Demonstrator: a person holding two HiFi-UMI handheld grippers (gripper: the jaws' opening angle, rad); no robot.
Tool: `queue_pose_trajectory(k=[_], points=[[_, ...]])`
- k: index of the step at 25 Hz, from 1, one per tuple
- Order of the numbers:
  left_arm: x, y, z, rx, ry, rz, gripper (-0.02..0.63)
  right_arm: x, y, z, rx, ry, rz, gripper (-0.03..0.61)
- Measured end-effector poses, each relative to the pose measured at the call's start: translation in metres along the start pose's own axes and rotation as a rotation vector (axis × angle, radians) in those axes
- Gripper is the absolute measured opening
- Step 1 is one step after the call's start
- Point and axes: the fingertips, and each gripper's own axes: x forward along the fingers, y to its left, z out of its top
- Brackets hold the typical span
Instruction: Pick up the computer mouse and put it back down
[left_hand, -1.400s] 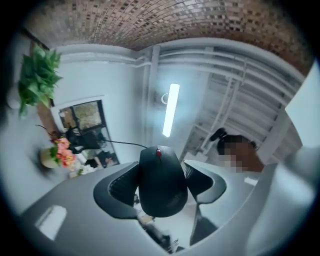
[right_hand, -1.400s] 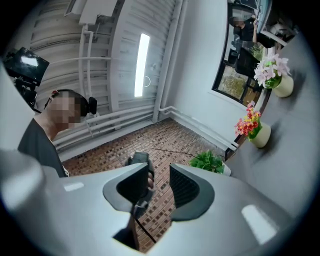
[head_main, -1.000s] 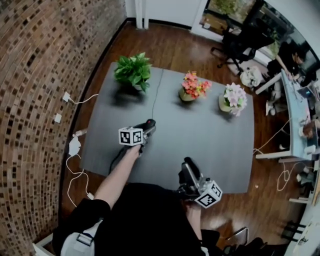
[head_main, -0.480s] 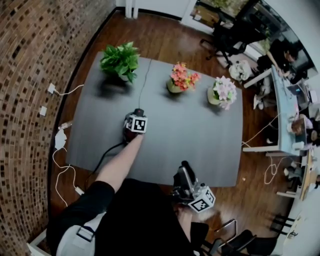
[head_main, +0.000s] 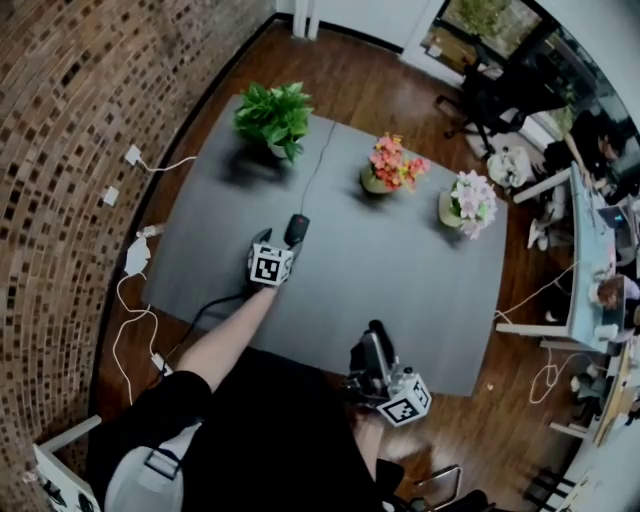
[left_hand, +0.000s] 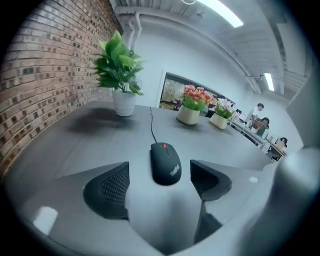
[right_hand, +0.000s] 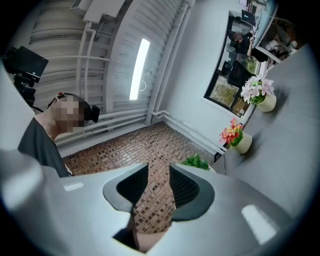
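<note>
The black corded computer mouse (head_main: 297, 229) lies flat on the grey table (head_main: 420, 290), left of the middle. In the left gripper view the mouse (left_hand: 166, 163) rests between my left gripper's (left_hand: 160, 180) pads with a gap on each side. The jaws have just been opening and neither pad touches it. In the head view the left gripper (head_main: 287, 243) points away from me and down at the table. My right gripper (head_main: 375, 335) hovers at the table's near edge, tilted upward. In its own view the right gripper (right_hand: 159, 187) is narrowly open and holds nothing.
Three pots stand along the far side: a green plant (head_main: 272, 117), pink and orange flowers (head_main: 392, 165), and white flowers (head_main: 468, 198). The mouse cable (head_main: 318, 165) runs to the far edge. A brick wall (head_main: 60, 120) is on the left, and desks and chairs on the right.
The left gripper has come down to the table with the mouse. The mouse now lies on the surface beyond the marker cube. The right gripper has barely moved.
</note>
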Motion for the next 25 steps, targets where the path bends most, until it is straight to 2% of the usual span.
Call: queue_pose_trajectory(k=[3,7,8,10,13,17,21,25], points=[[-0.071,0.014,-0.027,-0.079,-0.078,-0.011,0.37,0.008,-0.008,-0.001,0.034,0.048,0.052,0.11],[-0.169,0.023,-0.066,-0.301,-0.155,-0.059,0.352,0.021,-0.025,-0.019,0.103,0.14,0.134,0.11],[-0.186,0.023,-0.076,-0.352,-0.17,-0.079,0.304,0.023,-0.026,-0.024,0.112,0.156,0.148,0.11],[-0.217,0.021,-0.087,-0.408,-0.219,-0.115,0.253,0.028,-0.024,-0.036,0.122,0.181,0.17,0.11],[-0.266,0.02,-0.083,-0.392,-0.305,-0.161,0.198,0.035,-0.017,-0.054,0.127,0.215,0.197,0.11],[-0.321,0.006,-0.038,-0.381,-0.422,-0.221,0.182,0.045,-0.009,-0.077,0.132,0.263,0.237,0.11],[-0.356,-0.014,0.002,-0.337,-0.523,-0.404,0.181,0.052,0.0,-0.1,0.135,0.305,0.266,0.11],[-0.391,-0.023,0.017,-0.295,-0.583,-0.607,0.181,0.046,0.038,-0.125,0.109,0.286,0.225,0.11]])
